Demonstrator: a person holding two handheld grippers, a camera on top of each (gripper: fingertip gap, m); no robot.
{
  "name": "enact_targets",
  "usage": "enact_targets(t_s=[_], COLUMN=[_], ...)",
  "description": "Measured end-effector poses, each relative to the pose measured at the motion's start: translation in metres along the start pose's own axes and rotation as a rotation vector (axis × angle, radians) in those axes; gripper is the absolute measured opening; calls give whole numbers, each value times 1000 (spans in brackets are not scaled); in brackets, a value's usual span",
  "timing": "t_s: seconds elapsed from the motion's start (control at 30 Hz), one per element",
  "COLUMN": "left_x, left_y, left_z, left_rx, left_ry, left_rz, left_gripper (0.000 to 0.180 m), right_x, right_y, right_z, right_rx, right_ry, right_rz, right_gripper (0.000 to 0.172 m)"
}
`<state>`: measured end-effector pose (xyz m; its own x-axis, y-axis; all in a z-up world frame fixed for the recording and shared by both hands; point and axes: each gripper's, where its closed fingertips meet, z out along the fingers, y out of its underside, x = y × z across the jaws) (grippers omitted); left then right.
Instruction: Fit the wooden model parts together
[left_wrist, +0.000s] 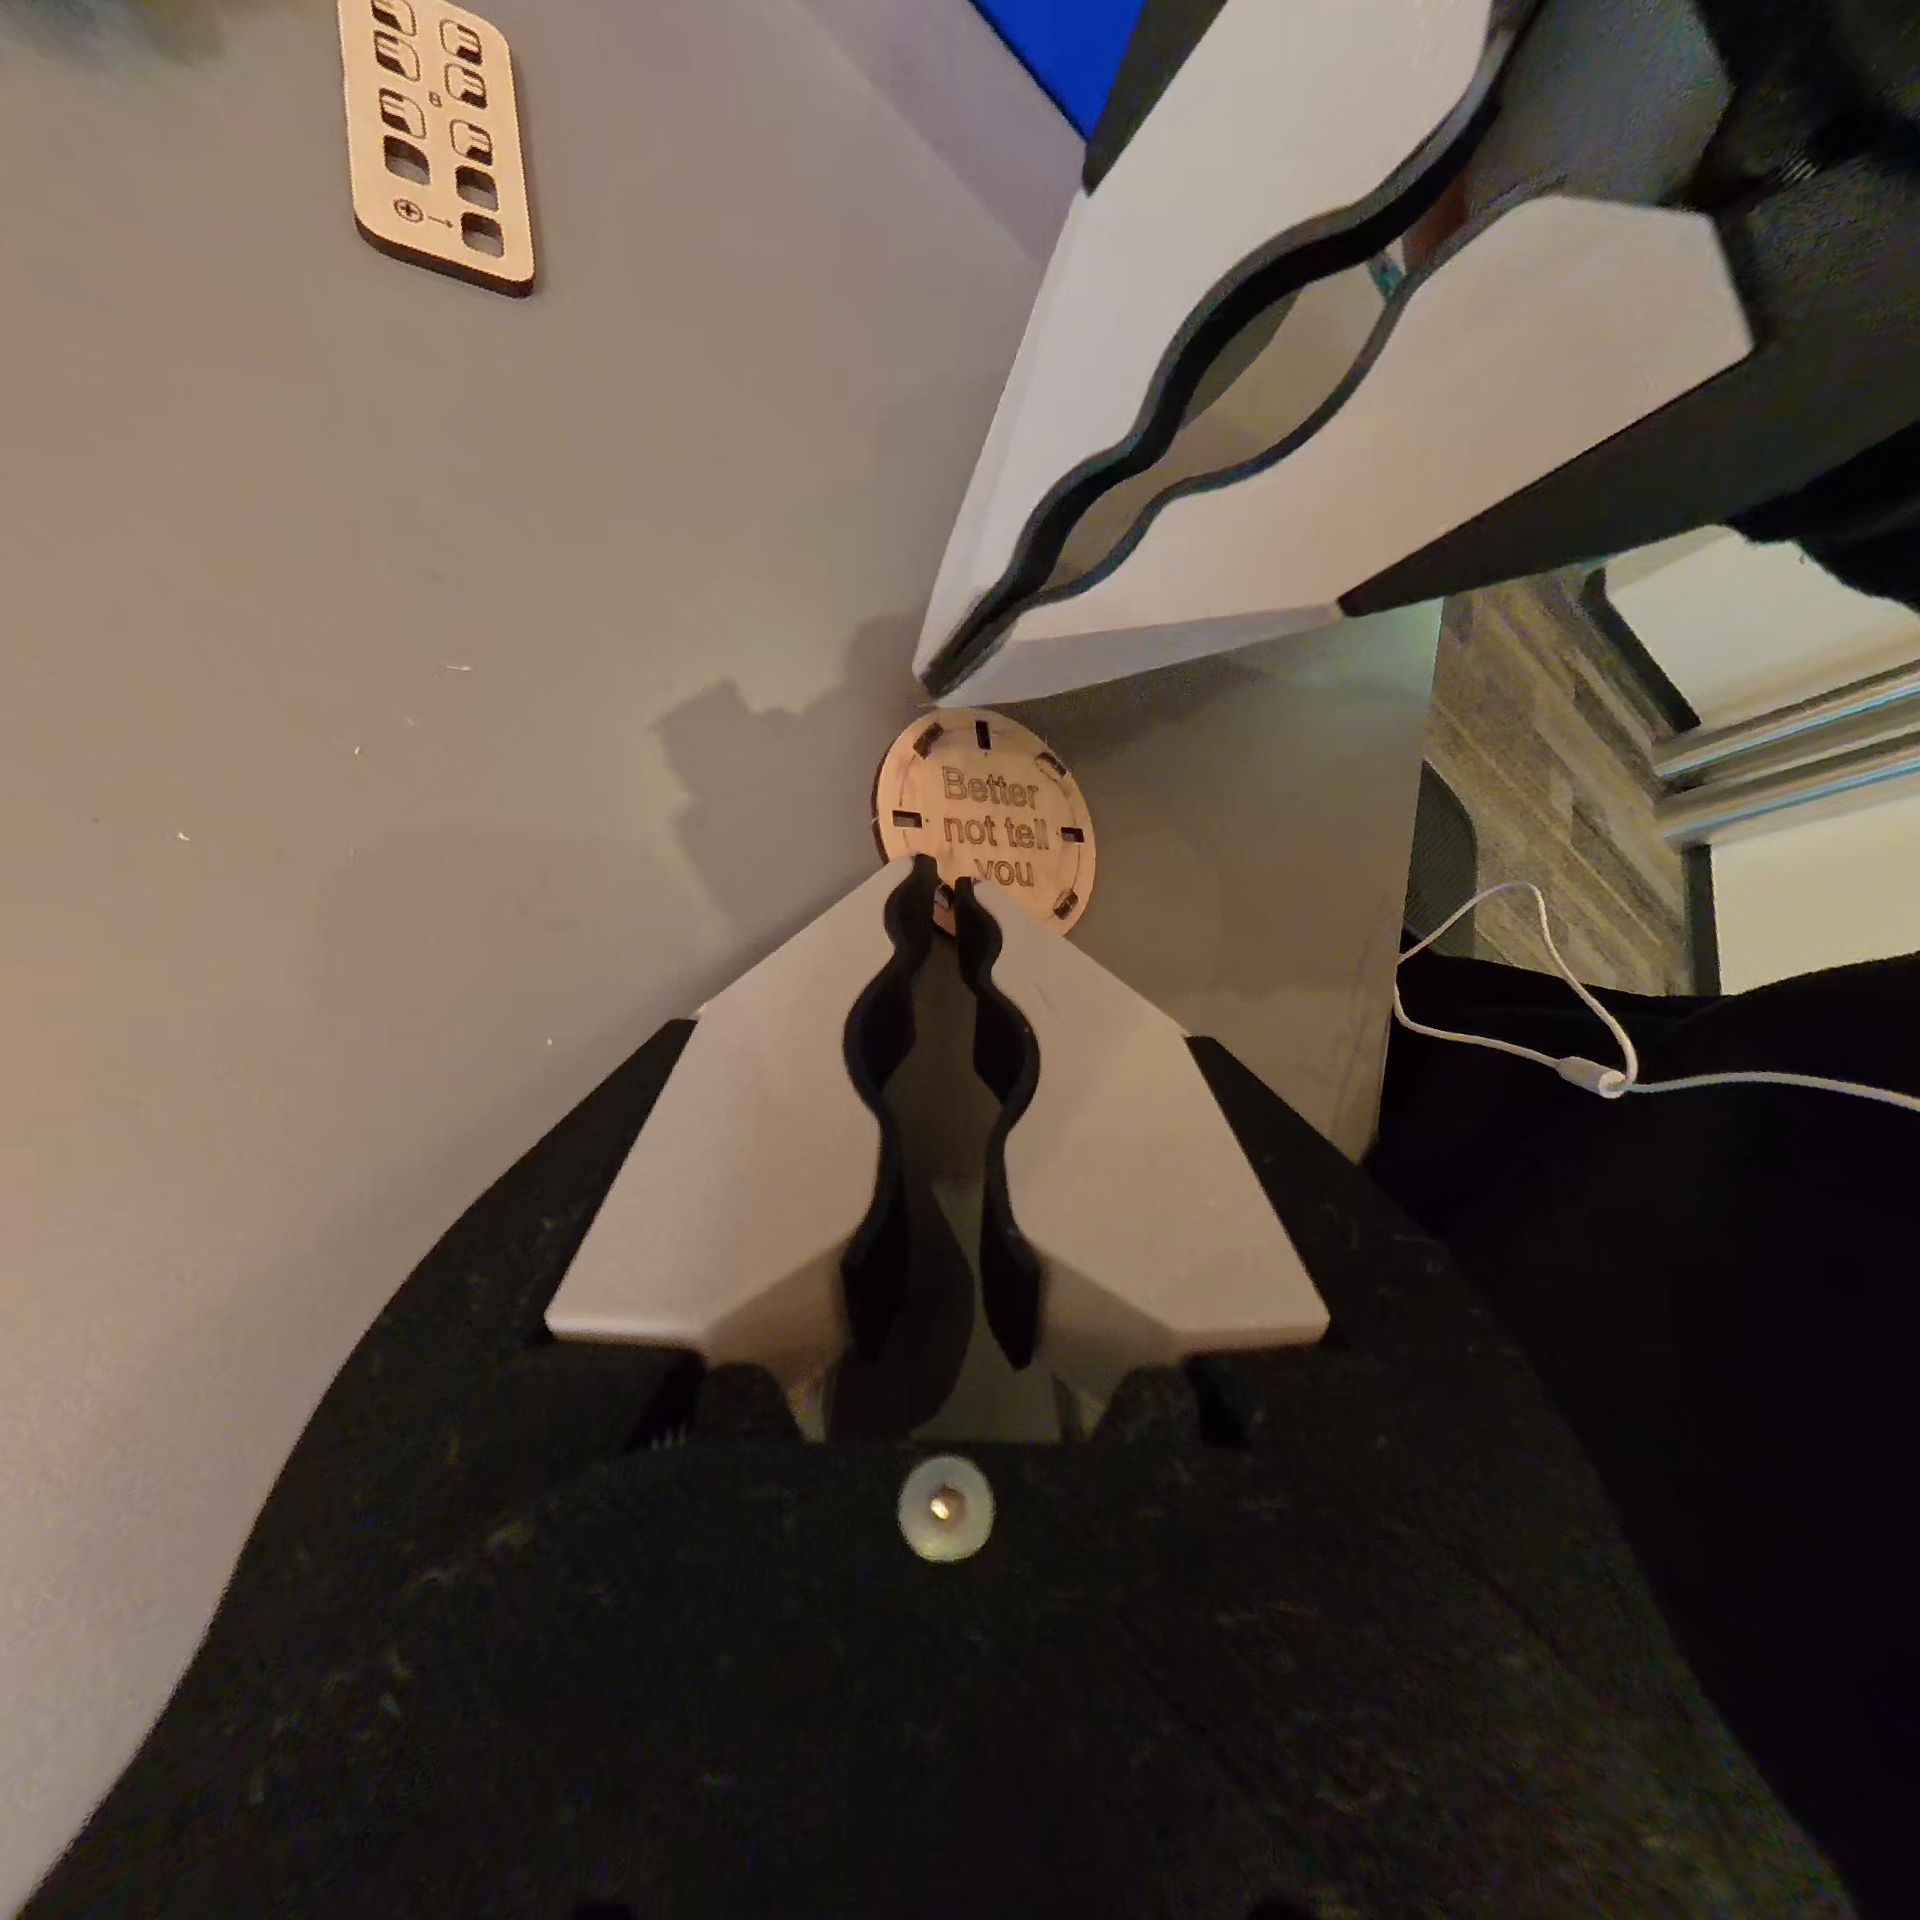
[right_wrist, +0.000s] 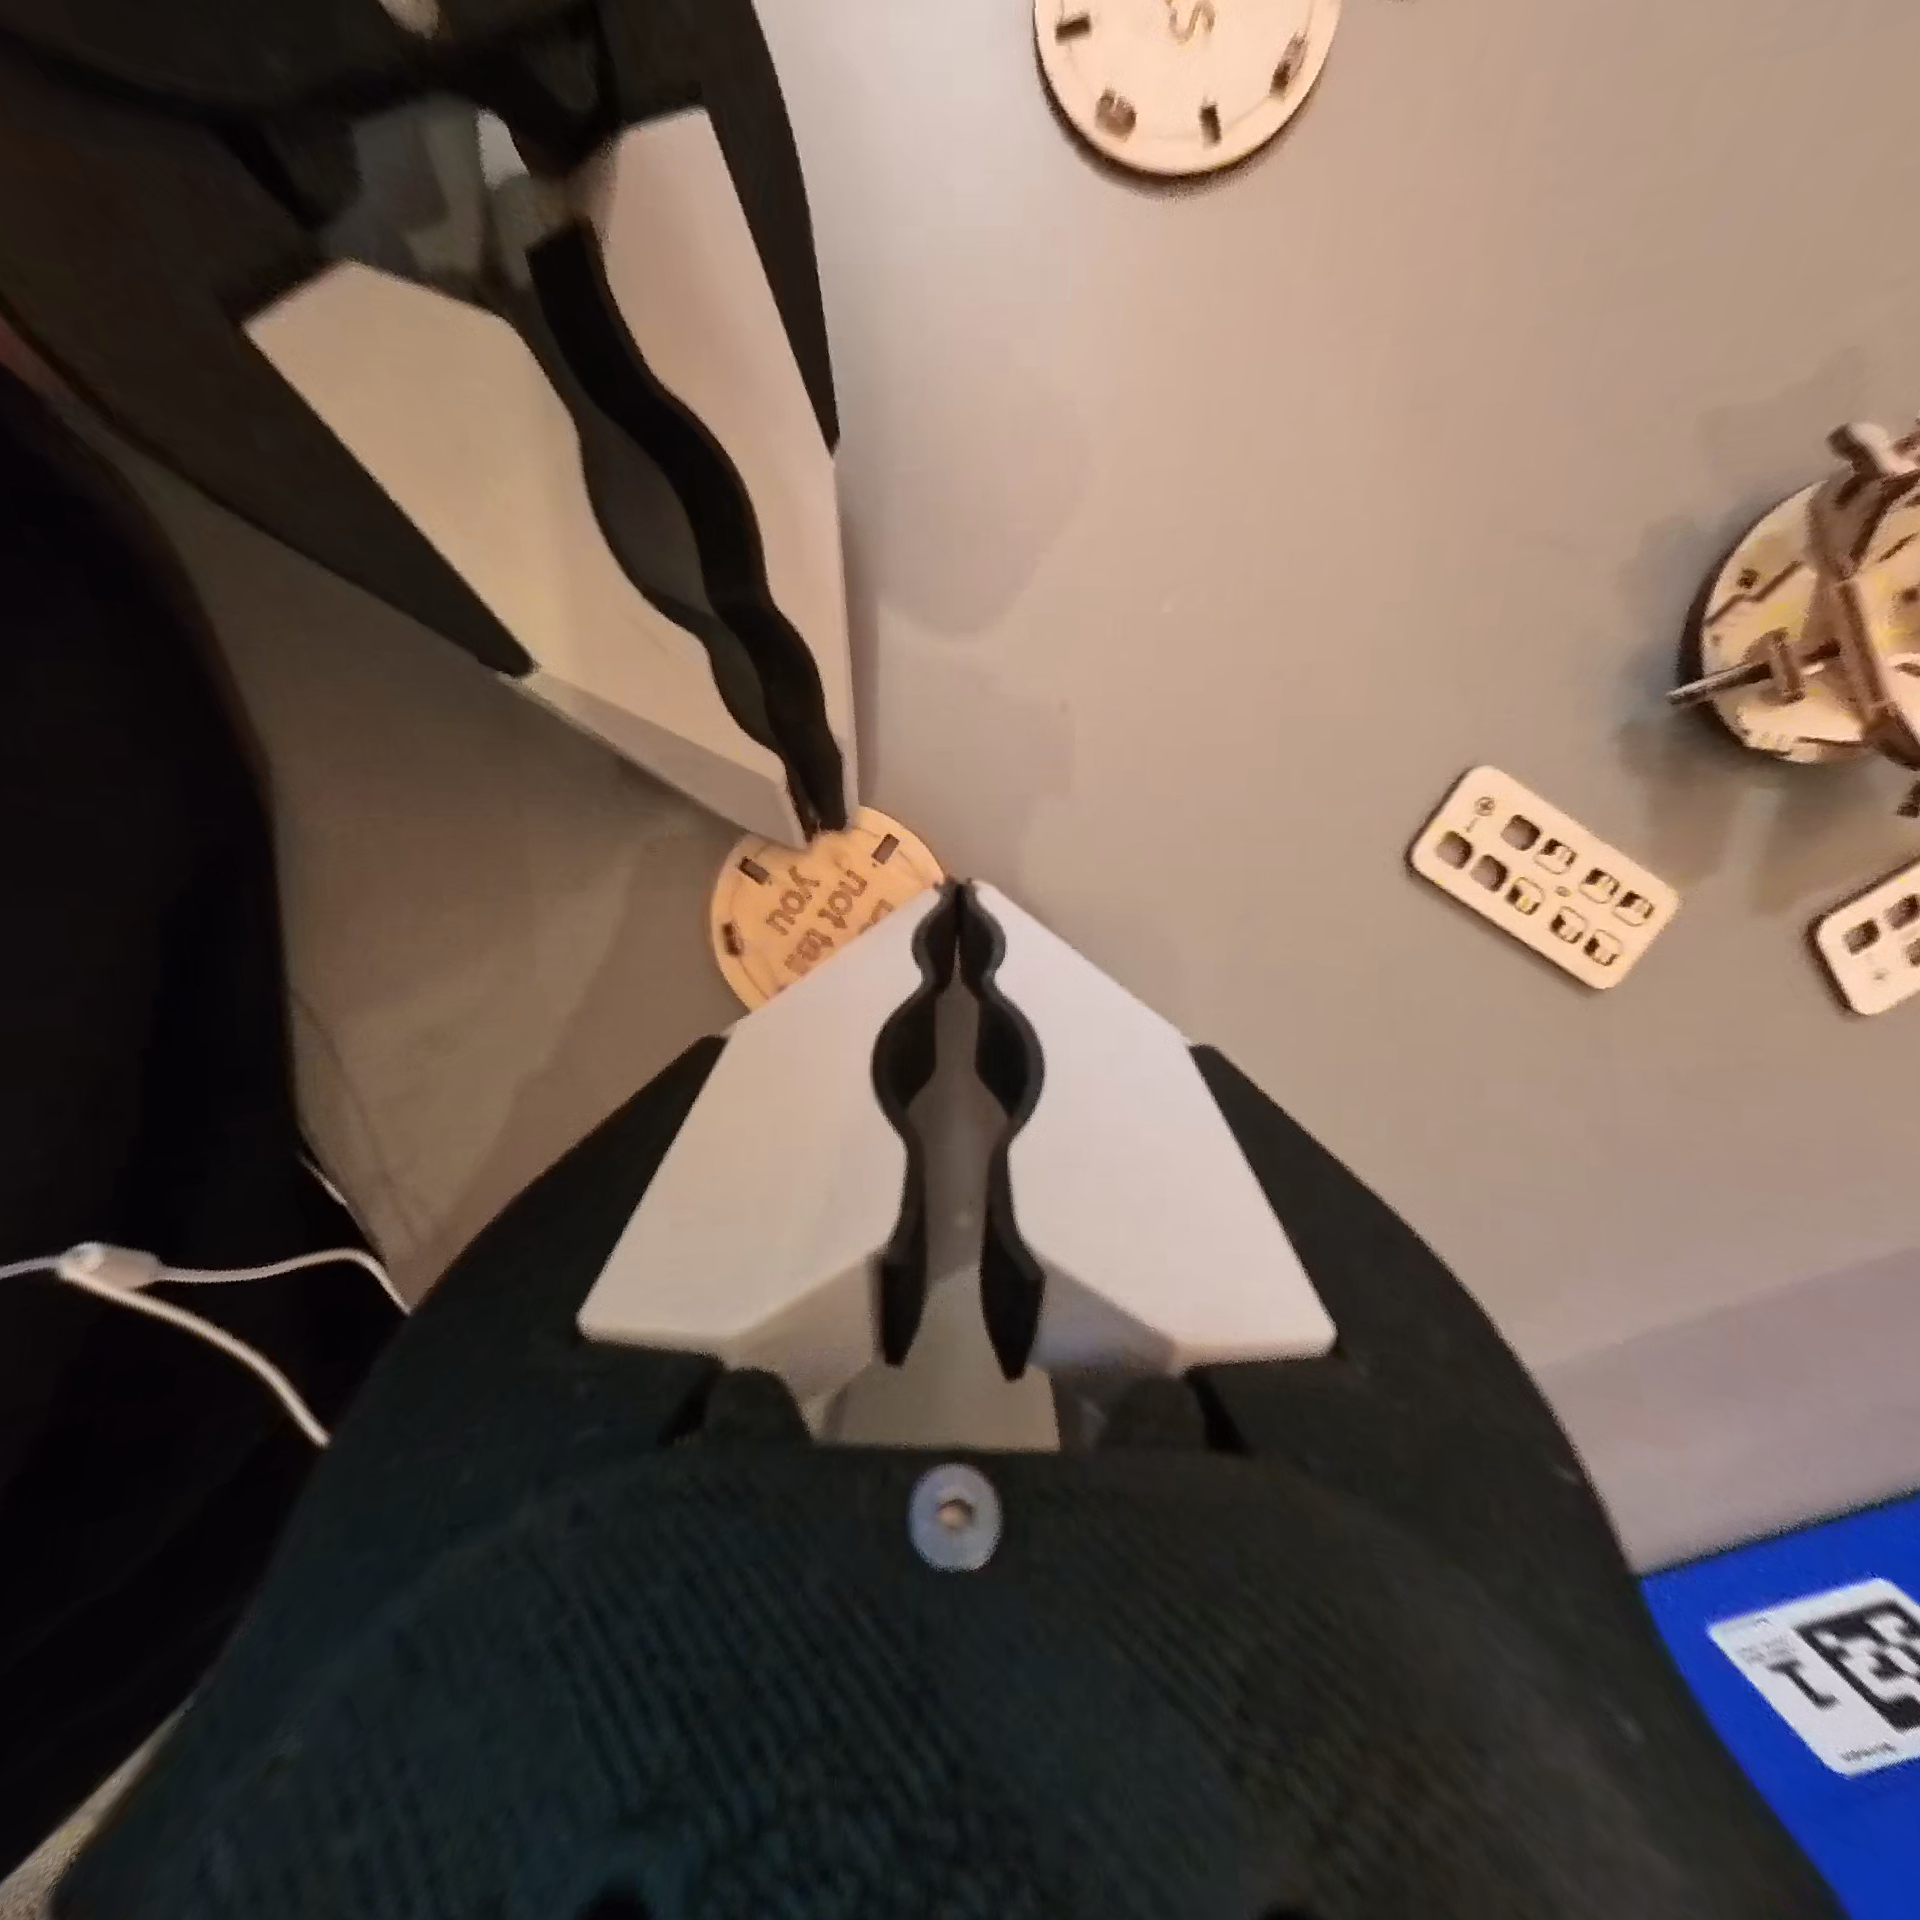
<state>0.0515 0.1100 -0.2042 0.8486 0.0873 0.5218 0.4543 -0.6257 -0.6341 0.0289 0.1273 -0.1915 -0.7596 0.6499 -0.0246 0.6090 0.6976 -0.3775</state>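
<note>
A round wooden disc (left_wrist: 997, 810) with engraved writing and small slots around its rim lies on the grey table (left_wrist: 416, 727). My left gripper (left_wrist: 940, 883) is shut, and its tips rest on the disc's near edge over one slot. In the right wrist view the left gripper (right_wrist: 818, 823) comes in from the upper left and touches the disc (right_wrist: 800, 914). My right gripper (right_wrist: 956, 888) is shut, with its tips at the opposite edge of the disc. In the left wrist view the right gripper (left_wrist: 932, 684) comes down from the upper right, just off the disc's far rim.
A wooden card with cut-outs (right_wrist: 1543, 878) and a second card (right_wrist: 1870, 951) lie to the right. A pale slotted disc (right_wrist: 1184, 73) lies farther off, and a partly built round wooden assembly (right_wrist: 1818, 623) at the right edge. A white cable (left_wrist: 1507, 997) hangs beyond the table edge. A blue mat (right_wrist: 1766, 1621) lies near. Both grippers' tips are close together, under 4 cm apart.
</note>
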Motion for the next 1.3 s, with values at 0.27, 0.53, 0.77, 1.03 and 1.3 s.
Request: enact_targets(t_s=[0.27, 0.53, 0.77, 1.03, 1.3], left_x=[0, 0, 0, 0, 1], left_y=[0, 0, 0, 1, 1], left_z=[0, 0, 0, 0, 0], left_rx=[-1, -1, -2, -2, -3], left_ry=[0, 1, 3, 4, 5], left_rz=[1, 1, 0, -1, 0], left_gripper=[1, 1, 1, 1, 1], right_x=[1, 1, -3, -4, -4], right_y=[1, 3, 3, 0, 8], right_z=[1, 4, 7, 9, 13], right_rx=[13, 27, 37, 74, 28], right_ry=[-2, -15, -50, -52, -56], right_rz=[26, 60, 89, 102, 111], right_gripper=[0, 0, 0, 0, 0])
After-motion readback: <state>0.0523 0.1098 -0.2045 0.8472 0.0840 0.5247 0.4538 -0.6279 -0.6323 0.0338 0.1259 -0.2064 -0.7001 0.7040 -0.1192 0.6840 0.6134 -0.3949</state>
